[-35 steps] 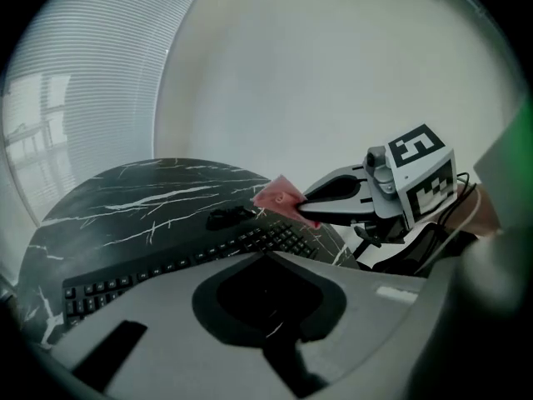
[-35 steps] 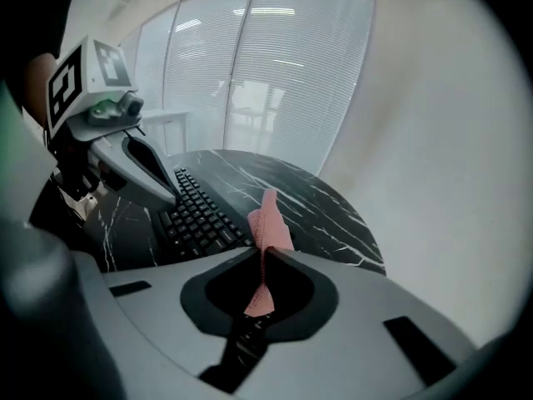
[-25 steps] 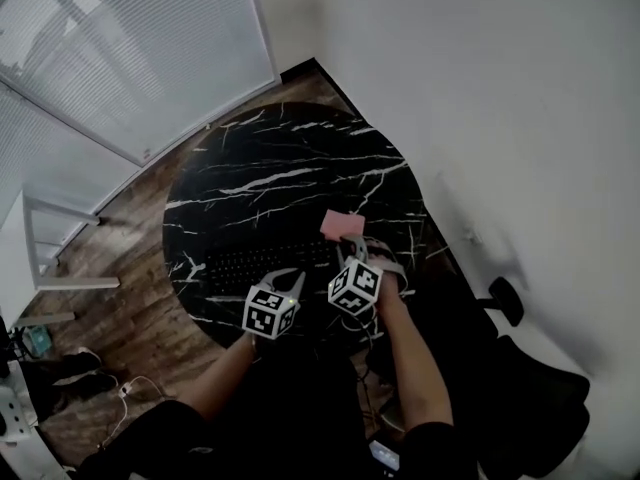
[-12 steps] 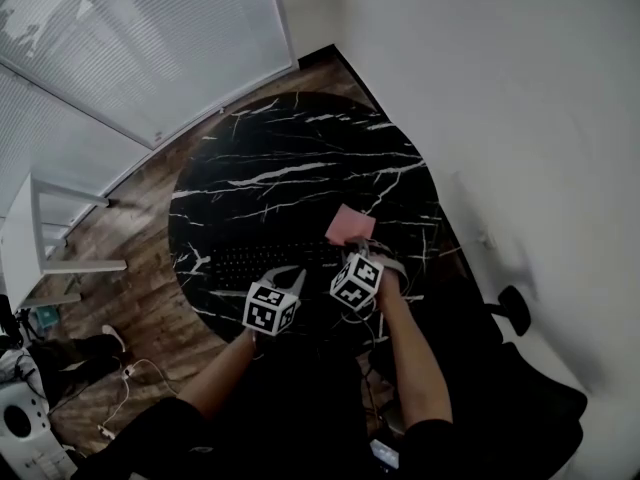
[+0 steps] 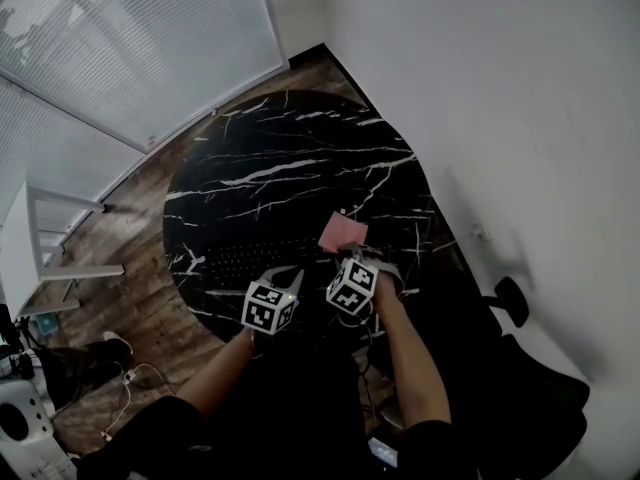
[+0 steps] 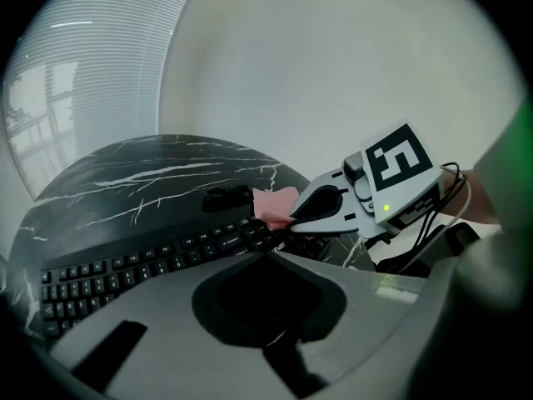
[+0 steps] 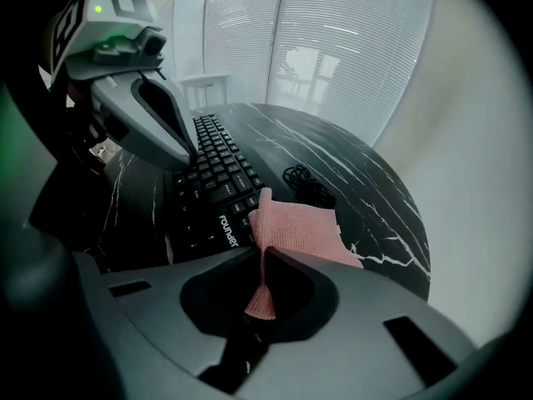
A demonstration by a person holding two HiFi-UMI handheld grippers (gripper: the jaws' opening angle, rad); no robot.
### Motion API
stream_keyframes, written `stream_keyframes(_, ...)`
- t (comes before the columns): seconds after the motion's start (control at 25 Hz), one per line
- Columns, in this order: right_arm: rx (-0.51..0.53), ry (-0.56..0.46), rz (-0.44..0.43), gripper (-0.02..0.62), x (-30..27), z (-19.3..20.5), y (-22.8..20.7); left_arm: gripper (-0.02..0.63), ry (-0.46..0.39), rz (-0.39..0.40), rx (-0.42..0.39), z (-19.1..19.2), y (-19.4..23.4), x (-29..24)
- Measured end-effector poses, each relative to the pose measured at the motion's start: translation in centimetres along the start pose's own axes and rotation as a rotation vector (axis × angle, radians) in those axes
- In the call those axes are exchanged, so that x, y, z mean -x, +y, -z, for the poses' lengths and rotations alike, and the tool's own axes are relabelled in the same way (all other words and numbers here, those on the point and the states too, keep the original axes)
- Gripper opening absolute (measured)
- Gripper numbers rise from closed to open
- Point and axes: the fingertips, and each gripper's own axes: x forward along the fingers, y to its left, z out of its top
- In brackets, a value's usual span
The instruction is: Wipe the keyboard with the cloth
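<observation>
My right gripper [image 7: 262,261] has its jaws closed on one corner of the pink cloth [image 7: 301,226]. The rest of the cloth spreads forward past the jaws, over the right end of the black keyboard [image 7: 215,158] and just beyond it. My left gripper [image 6: 271,257] has its jaws together with nothing between them, and it hangs just above the keyboard's near edge, close beside the right one.

As I judge it, the cloth is picked up and brought to the keys, but the wiping itself is at its start. The long run of keys off to my left is not yet covered, so nearly all of the job remains.

The keyboard lies along the near side of a round black marbled worktop [image 5: 290,153]. A small coil of dark cable [image 7: 306,182] sits just beyond the cloth, near the keyboard's right end, and the cloth could snag it. My left gripper also hangs over the keys I would sweep across. A dark chair [image 5: 535,378] stands off to my right, well clear.
</observation>
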Motion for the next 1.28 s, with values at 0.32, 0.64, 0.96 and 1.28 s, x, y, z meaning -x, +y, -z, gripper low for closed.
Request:
stream_keyframes(0.32,-0.01,0.01,-0.009,0.011,0.6,1.1,2.7,-0.003,0.009,0.017,-0.025,0.9,-1.1,0.2)
stream_keyframes(0.64,-0.044,0.003,-0.007,0.011,1.3,2.4,5.4,-0.003,0.017,0.038,-0.046,2.1,-2.7,0.4)
stream_keyframes(0.96,-0.088,0.021,-0.026,0.011,1.1,4.0,8.5,-0.003,0.032,0.044,-0.048,4.0,-3.7,0.9)
stream_keyframes(1.28,-0.414,-0.254,0.199,0.011,5.0,0.7,6.4,-0.003,-0.077,-0.01,-0.049,2.5,-2.9,3.9)
